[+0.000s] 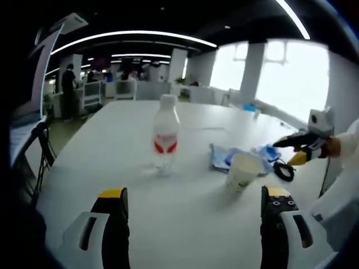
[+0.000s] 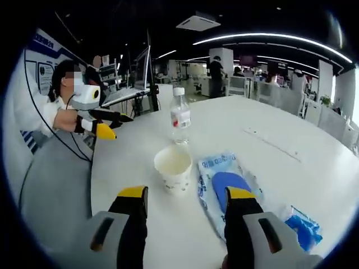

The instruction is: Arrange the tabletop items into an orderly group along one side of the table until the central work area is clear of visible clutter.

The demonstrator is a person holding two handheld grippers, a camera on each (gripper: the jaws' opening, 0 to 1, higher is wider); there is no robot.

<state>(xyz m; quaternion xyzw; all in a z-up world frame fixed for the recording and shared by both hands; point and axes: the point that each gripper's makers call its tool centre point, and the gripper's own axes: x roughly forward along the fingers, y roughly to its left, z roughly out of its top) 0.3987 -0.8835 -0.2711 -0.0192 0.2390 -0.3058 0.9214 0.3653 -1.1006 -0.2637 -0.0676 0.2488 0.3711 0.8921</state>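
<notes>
White and wide, the counter stands in an open office under long ceiling lights. Both tools, the left tool and the right tool, hang spread and empty above it, probably to choose a first item. Ahead, near the middle, stand the water bottle and the paper cup, with the blue packets just beside the cup, so they seem not yet grouped at one side.

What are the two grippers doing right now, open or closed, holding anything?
Left gripper: open, holding nothing, facing the bottle.
Right gripper: open, holding nothing, near the cup.
</notes>
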